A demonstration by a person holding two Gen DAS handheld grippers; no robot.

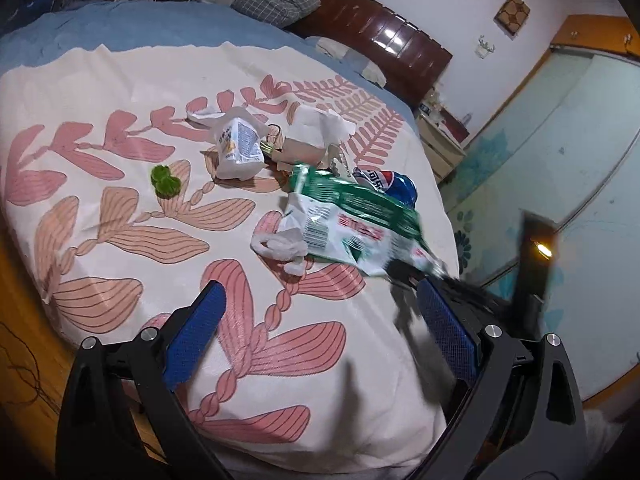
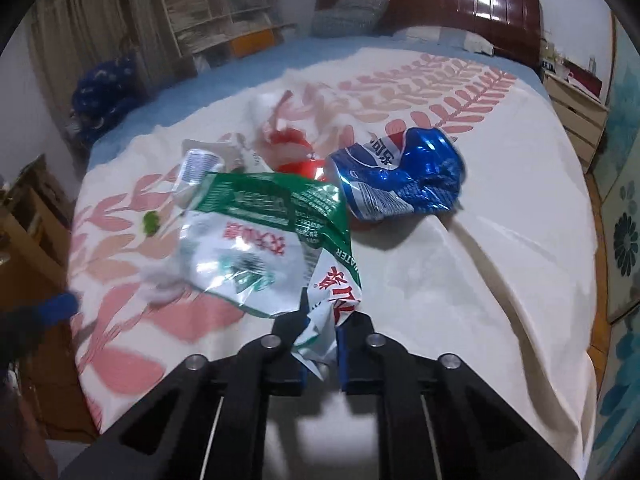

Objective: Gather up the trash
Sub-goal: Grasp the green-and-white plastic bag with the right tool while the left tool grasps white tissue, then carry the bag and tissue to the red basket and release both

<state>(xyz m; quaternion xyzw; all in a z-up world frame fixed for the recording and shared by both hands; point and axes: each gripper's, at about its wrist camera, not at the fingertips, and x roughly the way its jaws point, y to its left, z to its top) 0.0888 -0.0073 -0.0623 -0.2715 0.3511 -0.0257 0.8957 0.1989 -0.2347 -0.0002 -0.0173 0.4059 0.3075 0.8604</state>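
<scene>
Your right tongs (image 2: 320,344) pinch the crinkled green-and-white plastic wrapper (image 2: 260,236), left tongs (image 1: 316,332) spread empty (the crushed blue can (image 2: 400,176), white packet (image 1: 240,148) and tissues (image 1: 280,244) lie uncollected on the bed (image 2: 500,260)).

Place: we are in a bedroom of a lived-in home.
Bed: we see a wide bed (image 2: 500,208) filling both views, spread with a cream blanket (image 1: 120,92) printed with pink leaves over a blue sheet (image 1: 160,26).
Headboard: we see a glossy dark wooden headboard (image 2: 472,0) against the wall, with a checked pillow (image 1: 280,2) leaning on it.
Bedside: we see a pale nightstand (image 2: 576,114) with drawers beside the bed.
Storage: we see shelves (image 2: 216,4) stacked with books and papers in the corner.
Walls: we see a small framed picture (image 1: 512,14) hanging on the white wall.
Floor: we see wooden boards (image 1: 24,312) beside the bed.
</scene>
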